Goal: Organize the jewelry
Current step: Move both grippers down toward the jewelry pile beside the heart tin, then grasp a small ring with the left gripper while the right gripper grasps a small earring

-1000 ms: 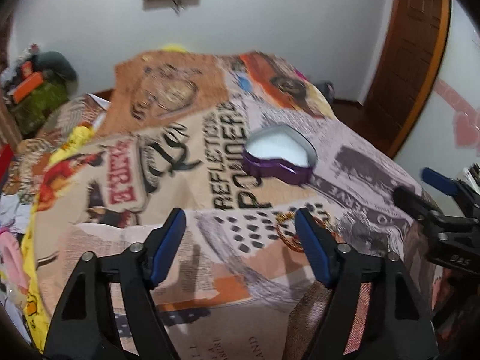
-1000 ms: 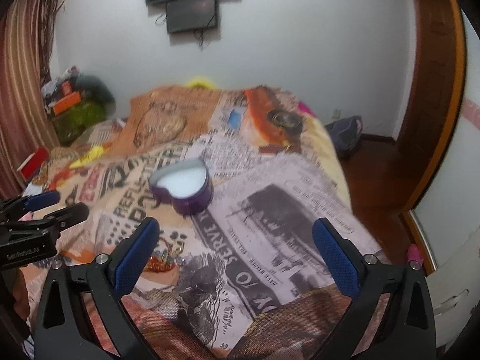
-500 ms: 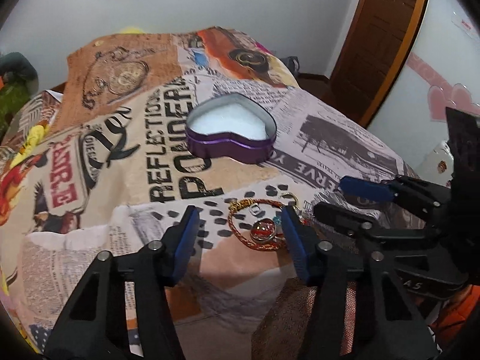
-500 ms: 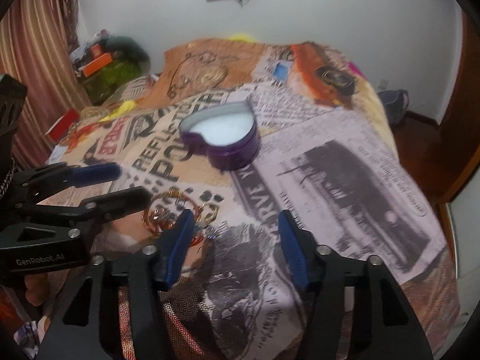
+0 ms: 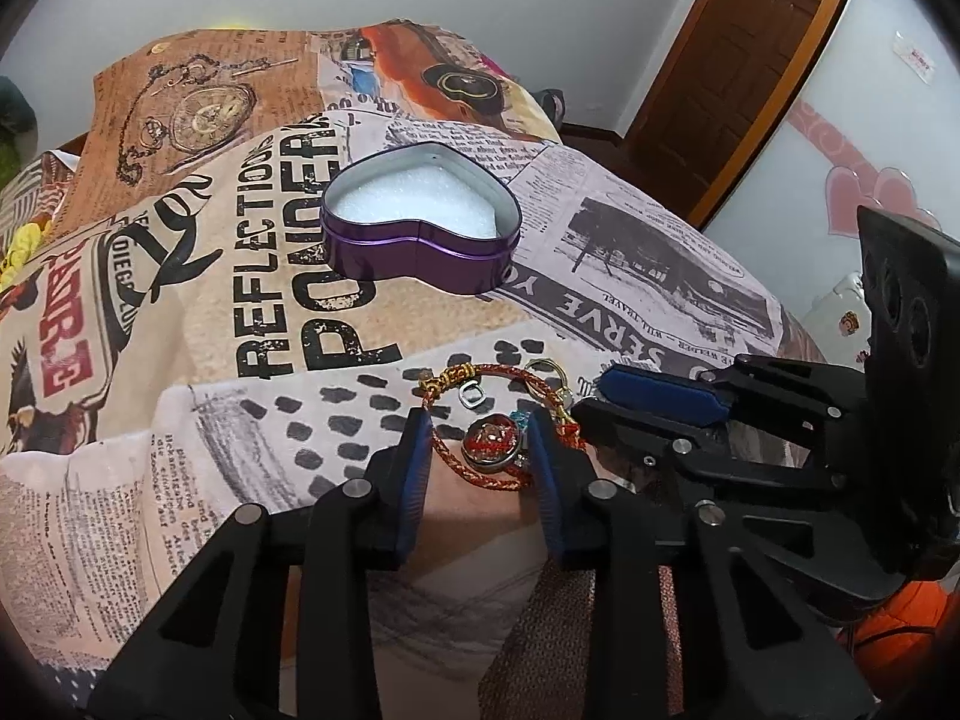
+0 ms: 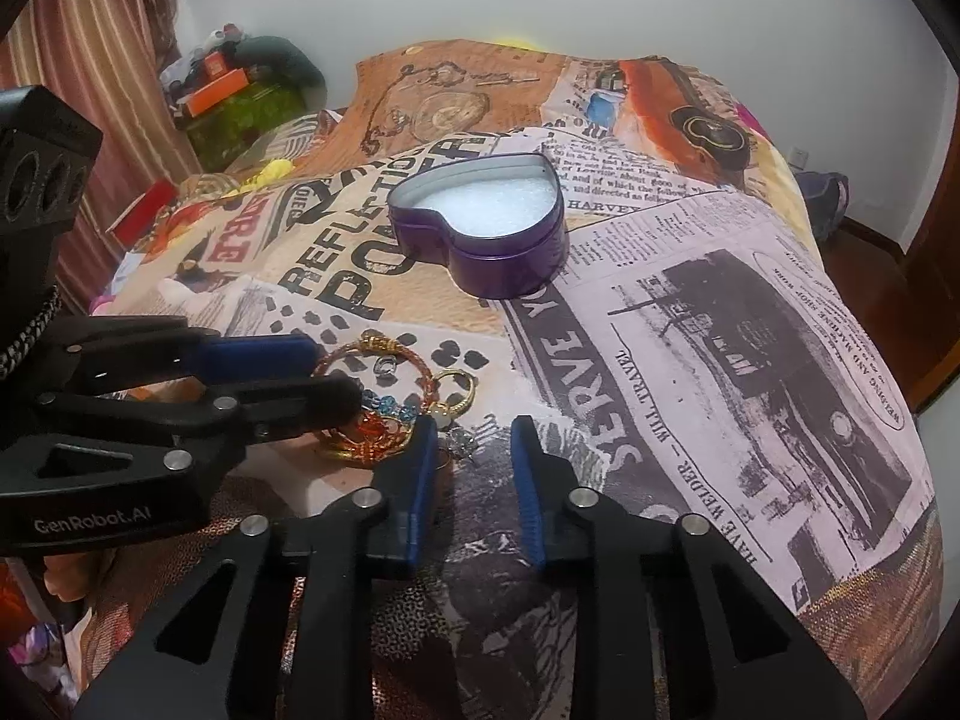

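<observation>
1. A bed fills both views, under a blanket (image 5: 252,276) printed with newspaper text, a pocket watch and a car; white wall behind.
2. Only the left wrist view shows the brown door (image 5: 738,60) and pink heart stickers (image 5: 864,198). Only the right wrist view shows the striped curtain (image 6: 102,78) and the clutter beside it (image 6: 240,90).
3. A purple heart-shaped tin (image 5: 420,222), open and lined with white foam, sits mid-bed, well beyond both grippers.
4. The jewelry pile lies near the bed's front edge: a red-gold braided bracelet (image 5: 474,414), a round red charm (image 5: 492,444), a gold ring (image 6: 456,384).
5. The left gripper (image 5: 480,438) is parted, its blue pads flanking the charm without visibly pinching it.
6. The right gripper (image 6: 471,444) is also parted, with only blanket in the gap; the pile sits just left of its left finger.
</observation>
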A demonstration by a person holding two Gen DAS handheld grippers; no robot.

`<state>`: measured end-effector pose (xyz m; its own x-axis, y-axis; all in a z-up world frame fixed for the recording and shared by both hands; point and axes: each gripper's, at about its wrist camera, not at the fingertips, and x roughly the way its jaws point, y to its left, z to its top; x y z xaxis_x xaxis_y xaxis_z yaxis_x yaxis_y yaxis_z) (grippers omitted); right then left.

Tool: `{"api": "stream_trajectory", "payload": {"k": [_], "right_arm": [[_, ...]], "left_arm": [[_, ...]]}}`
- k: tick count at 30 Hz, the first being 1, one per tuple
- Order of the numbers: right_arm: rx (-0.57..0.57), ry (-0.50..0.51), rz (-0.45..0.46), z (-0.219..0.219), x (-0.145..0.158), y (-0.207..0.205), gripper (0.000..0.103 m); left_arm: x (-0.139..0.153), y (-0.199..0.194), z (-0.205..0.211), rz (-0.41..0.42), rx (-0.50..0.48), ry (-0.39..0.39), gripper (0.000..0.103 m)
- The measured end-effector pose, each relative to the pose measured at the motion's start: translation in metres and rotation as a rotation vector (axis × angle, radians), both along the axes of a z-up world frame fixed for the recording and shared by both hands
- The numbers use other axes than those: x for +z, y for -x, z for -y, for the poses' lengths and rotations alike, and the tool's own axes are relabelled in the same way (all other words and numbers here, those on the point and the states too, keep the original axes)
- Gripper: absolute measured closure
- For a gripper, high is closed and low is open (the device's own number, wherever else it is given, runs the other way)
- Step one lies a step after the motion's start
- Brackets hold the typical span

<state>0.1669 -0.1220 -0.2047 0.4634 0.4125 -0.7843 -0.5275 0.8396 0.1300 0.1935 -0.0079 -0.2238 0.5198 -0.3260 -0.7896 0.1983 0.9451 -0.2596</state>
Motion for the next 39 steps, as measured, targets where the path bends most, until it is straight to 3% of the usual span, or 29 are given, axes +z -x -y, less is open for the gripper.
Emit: {"api": "stream_trajectory", "payload": {"k": [4,8,12,17,27,35,39], "right_arm": [[0.017,0.000,-0.001,-0.003,-0.002,0.001,0.088],[0.029,0.003,0.004,-0.006,-0.002,0.002,0.091],[0.030,-0.001,0.005,-0.006,-0.003,0.003,0.091],[0.031,-0.007,0.006,-0.006,-0.004,0.004,0.092],[0.030,-0.011,0.006,-0.006,-0.004,0.004,0.094],[0.025,-0.004,0.037,-0.007,0.002,0.008,0.094],[0.012,-0.001,0.052,-0.005,0.007,0.010,0.094]], "left_arm": [[0.002,0.002,0.000,0.013,0.006,-0.006,0.081],[0.009,0.004,0.002,0.047,-0.007,-0.007,0.081],[0.000,-0.004,0.008,-0.002,-0.022,-0.029,0.081],[-0.001,-0.003,0.006,0.002,0.008,-0.045,0.081],[-0.008,-0.012,-0.003,-0.047,0.006,0.039,0.081],[-0.003,-0.008,0.002,-0.011,0.002,0.004,0.083],[0.012,0.002,0.004,0.054,0.011,-0.032,0.083]]}}
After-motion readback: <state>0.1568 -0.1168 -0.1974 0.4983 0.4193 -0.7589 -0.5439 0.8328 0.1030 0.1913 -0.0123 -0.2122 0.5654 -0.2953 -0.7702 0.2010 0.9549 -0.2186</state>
